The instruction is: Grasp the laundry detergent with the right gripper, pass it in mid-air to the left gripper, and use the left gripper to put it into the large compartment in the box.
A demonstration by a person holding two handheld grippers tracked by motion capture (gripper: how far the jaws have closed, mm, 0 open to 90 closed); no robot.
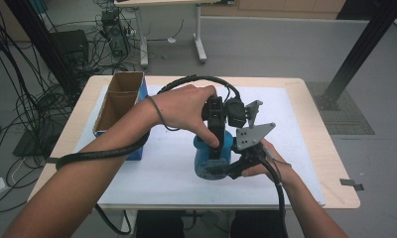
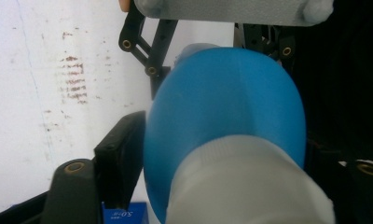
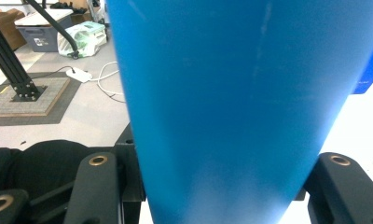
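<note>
Blue plastic forms the body of the bottle, smooth and glossy, with a rounded shoulder that narrows to a white cap; the cap surface looks ribbed or slightly textured in the left gripper view. In the right gripper view the blue bottle tapers toward the camera and carries faint scuff lines near its upper right.

Position: the bottle sits near the middle of the white mat that covers the wooden counter, held between both tools, right of an open cardboard box with a blue side.

Left claw: it comes down from above, gripped by the left hand. Its black jaws flank the blue shoulder just behind the cap, and they stand against the plastic on both sides, clamped on the bottle.

Right claw: held by the right hand, it enters from the right side at the lower body. Both jaws sit tight against the blue wall, clamped on the bottle.

Mat condition: brownish smudge marks show on the white surface in the left gripper view. A blue label edge is visible under the left claw; its print is too small to read fully.
</note>
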